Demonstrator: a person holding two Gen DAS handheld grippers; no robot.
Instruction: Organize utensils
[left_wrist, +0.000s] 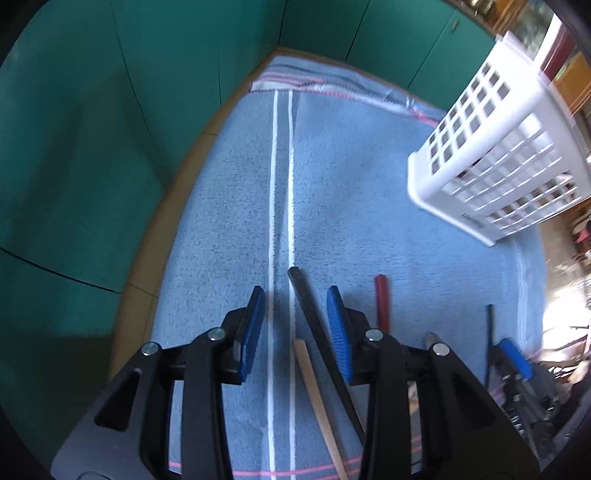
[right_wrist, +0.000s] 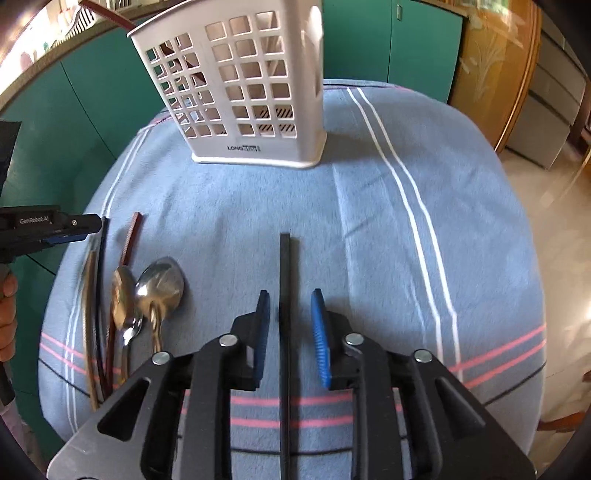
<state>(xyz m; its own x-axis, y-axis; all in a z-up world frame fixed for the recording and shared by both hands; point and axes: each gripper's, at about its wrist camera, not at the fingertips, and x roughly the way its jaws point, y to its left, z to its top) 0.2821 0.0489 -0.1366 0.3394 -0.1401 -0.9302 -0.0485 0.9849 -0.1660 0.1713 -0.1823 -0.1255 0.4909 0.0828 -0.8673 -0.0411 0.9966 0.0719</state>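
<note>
Left gripper (left_wrist: 295, 321): I see its blue pads spread apart, holding nothing, low over the blue towel (left_wrist: 229, 206). I also catch it at the left edge of the right wrist view (right_wrist: 79, 229).
Under the left gripper: a black chopstick (left_wrist: 314, 317) lies on the towel and runs between the pads, close to the right-hand pad; whether they touch, I cannot tell. A pale wooden chopstick (left_wrist: 314, 387) lies just beside it.
Right gripper (right_wrist: 290, 317): its jaws stand apart, empty.
Between the right fingers: a second black chopstick (right_wrist: 284, 266) lies flat on the towel (right_wrist: 369, 229), pointing toward the basket, clear of both pads as far as I can see.
Utensil basket (right_wrist: 251, 88): white, lattice-walled, upright at the far side of the towel; something dark shows inside through the holes, too unclear for me to name.
Loose utensils: at the left of the right view, two metal spoons (right_wrist: 159, 288) lie bowls up, overlapping, beside a reddish-brown stick (right_wrist: 131, 240) and more thin sticks.
Behind: green cabinet doors (left_wrist: 92, 147).
</note>
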